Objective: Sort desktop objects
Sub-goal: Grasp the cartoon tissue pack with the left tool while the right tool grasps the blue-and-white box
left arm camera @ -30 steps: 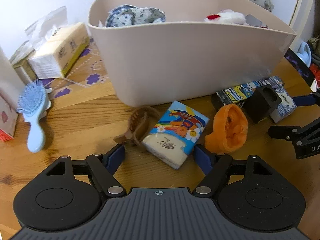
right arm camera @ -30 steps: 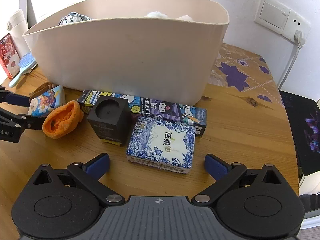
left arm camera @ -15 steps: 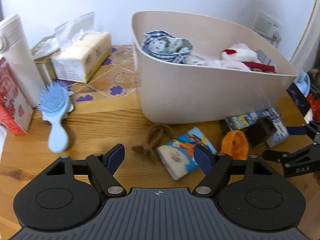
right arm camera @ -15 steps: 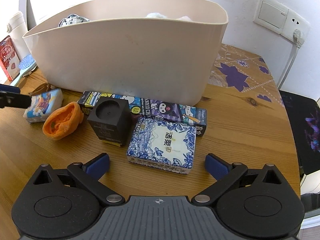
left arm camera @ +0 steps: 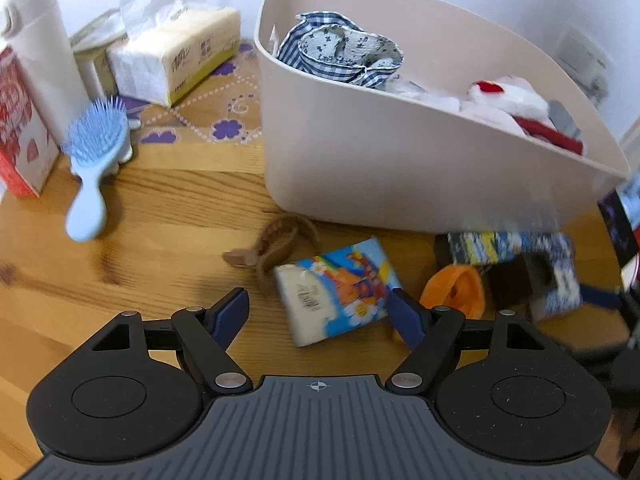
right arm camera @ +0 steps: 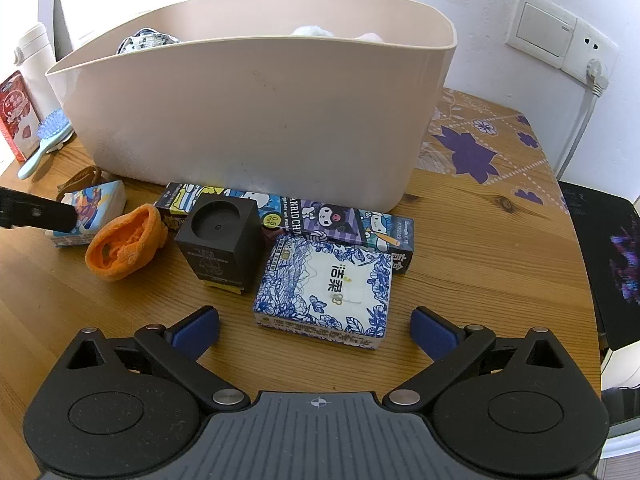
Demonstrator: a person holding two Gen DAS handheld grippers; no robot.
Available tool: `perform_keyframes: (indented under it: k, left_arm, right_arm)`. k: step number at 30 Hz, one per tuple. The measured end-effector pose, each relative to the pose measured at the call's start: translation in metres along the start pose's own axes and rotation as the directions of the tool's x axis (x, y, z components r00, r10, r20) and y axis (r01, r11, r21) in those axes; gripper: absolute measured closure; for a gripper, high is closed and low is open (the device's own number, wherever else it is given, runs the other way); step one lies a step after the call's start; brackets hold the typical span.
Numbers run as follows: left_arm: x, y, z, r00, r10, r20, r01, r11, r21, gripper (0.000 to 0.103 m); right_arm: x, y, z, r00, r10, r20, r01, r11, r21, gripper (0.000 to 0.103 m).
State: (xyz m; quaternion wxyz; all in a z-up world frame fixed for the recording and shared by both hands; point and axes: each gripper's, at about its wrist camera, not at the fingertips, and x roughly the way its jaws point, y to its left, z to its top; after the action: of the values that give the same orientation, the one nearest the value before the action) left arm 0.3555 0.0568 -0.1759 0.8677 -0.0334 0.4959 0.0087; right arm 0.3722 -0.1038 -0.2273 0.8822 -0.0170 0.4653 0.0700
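Note:
A beige bin stands on the wooden table and holds cloth and a plush toy. In front of it lie a cartoon tissue pack, a brown hair claw, an orange fabric piece, a black cube, a long cartoon box and a blue-patterned tissue pack. My left gripper is open and empty, hovering above the cartoon tissue pack. My right gripper is open and empty, just in front of the blue-patterned pack.
A blue hairbrush, a yellow tissue box, a red carton and a white bottle stand at the left. A wall socket with a cable and a dark item are at the right.
My left gripper has risen and pulled back, so the bin's inside and the left-side items show. The objects lie as before. My right gripper has barely moved.

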Motion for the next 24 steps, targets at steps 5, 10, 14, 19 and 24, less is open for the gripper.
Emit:
perform_keyframes:
  k: [5,10,14,19,24]
  left_arm:
    - [0.012,-0.007,0.008,0.999,0.020,-0.033,-0.022,0.996,-0.086,0.024]
    - [0.014,-0.016,0.008,0.996,0.077,-0.037,-0.079,0.995,-0.054,0.026]
    - [0.008,-0.017,0.004,0.996,0.082,-0.037,-0.083,0.996,-0.026,0.032]
    - [-0.001,-0.010,-0.002,0.997,0.072,-0.043,-0.073,0.997,-0.037,0.040]
    - [-0.007,0.000,-0.009,0.997,0.058,-0.047,-0.060,0.997,-0.053,0.040]
  right_arm:
    - [0.001,-0.003,0.002,1.000,0.004,0.003,-0.004,1.000,-0.007,0.000]
    - [0.003,-0.004,0.006,1.000,-0.006,0.007,0.006,1.000,0.007,0.005]
    - [-0.001,0.000,0.009,1.000,-0.005,0.022,0.005,1.000,0.005,0.022]
    - [-0.007,0.004,0.005,0.999,0.013,0.032,-0.013,1.000,-0.015,0.039]
    - [-0.011,0.003,0.000,1.000,0.019,0.023,-0.018,1.000,-0.024,0.039]
